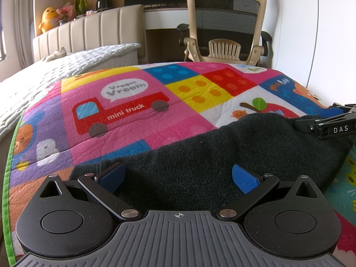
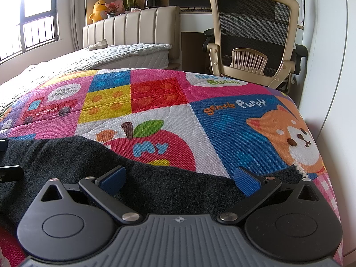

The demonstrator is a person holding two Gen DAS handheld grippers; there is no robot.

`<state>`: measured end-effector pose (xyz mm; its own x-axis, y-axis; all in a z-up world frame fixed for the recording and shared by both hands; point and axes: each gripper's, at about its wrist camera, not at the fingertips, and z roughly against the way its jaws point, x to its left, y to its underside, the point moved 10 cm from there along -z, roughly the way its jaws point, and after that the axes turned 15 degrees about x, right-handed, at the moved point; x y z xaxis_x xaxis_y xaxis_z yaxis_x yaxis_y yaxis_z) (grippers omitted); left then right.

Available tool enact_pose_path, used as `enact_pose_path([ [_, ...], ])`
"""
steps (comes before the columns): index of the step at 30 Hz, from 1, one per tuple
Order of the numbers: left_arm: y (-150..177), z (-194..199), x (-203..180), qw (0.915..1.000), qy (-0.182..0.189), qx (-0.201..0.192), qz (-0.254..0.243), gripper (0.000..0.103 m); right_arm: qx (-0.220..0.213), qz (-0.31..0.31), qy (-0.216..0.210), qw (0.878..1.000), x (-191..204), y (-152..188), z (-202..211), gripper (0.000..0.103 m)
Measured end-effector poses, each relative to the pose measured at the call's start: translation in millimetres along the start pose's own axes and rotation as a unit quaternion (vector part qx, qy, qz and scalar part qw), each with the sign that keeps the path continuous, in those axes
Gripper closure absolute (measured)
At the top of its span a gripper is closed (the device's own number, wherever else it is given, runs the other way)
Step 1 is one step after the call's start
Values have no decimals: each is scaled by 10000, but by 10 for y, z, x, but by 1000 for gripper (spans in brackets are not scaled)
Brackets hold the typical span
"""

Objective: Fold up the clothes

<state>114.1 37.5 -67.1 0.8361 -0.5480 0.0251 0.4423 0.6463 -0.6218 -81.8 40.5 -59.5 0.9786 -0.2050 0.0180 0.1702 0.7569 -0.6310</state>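
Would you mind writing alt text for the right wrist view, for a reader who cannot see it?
The right gripper is open, its blue pads spread over a dark fleece garment lying on a colourful children's quilt with an apple and a puppy. Behind stand a beige mesh office chair and a padded headboard.

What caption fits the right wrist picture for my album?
Open right gripper over a black garment on a colourful play mat.
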Motion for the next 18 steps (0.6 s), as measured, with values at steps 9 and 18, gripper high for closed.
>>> enact_pose_path([
  [9, -3, -3, 8, 10000, 25, -13, 17, 0, 0, -1, 0, 10000, 1, 0, -1, 0],
  [18, -4, -3, 10, 10000, 37, -20, 26, 0, 0, -1, 0, 10000, 1, 0, -1, 0],
])
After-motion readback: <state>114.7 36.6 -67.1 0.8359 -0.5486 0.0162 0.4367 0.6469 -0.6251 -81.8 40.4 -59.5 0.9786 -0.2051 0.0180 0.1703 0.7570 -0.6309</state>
